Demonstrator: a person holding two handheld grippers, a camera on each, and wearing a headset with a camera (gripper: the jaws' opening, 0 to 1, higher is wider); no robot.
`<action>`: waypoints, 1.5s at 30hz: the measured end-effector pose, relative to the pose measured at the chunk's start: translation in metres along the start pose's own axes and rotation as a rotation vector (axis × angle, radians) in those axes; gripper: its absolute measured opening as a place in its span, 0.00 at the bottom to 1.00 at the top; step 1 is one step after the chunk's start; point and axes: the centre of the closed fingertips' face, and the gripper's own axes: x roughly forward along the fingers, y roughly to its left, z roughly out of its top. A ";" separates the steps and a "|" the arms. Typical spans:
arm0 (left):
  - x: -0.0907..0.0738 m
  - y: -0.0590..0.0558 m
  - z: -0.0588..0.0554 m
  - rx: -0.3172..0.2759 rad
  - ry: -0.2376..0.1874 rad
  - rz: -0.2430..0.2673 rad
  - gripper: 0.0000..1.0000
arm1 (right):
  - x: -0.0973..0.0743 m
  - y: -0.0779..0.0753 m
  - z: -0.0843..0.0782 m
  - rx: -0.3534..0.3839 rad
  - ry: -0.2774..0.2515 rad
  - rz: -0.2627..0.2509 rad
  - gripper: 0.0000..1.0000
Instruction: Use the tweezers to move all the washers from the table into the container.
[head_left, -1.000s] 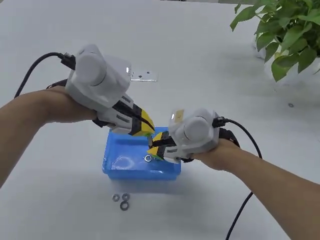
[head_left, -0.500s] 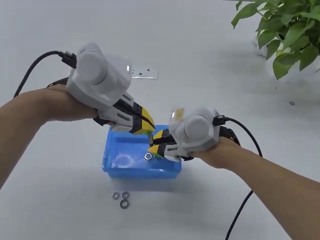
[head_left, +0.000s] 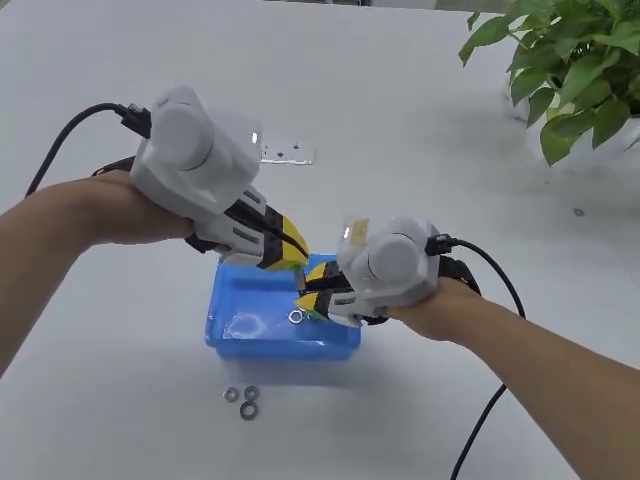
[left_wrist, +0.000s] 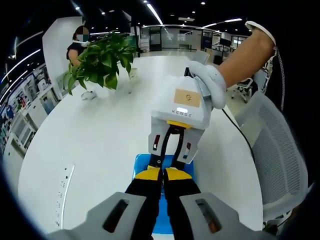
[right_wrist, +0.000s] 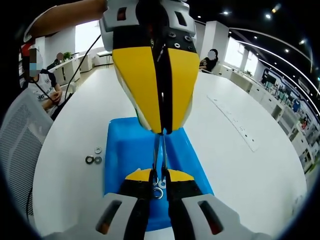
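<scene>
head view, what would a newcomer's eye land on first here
The left gripper and right gripper meet tip to tip over the blue container at centre, both pinching thin tweezers that hold a washer. Three more washers lie on the white table in front of it, and a leafy plant stands top right.

white table (head_left: 400, 120), leafy plant (head_left: 570, 60), mesh chair (left_wrist: 280, 145), ceiling strip lights (left_wrist: 155, 12)
</scene>
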 end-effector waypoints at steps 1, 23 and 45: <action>-0.001 -0.001 0.001 -0.001 -0.001 -0.001 0.05 | -0.001 0.001 0.001 -0.001 -0.001 0.001 0.12; -0.031 -0.030 0.022 0.041 0.002 0.029 0.05 | -0.025 0.023 0.032 -0.049 -0.022 -0.032 0.12; -0.045 -0.066 0.018 0.059 0.036 0.036 0.05 | -0.029 0.060 0.042 -0.069 -0.043 -0.020 0.12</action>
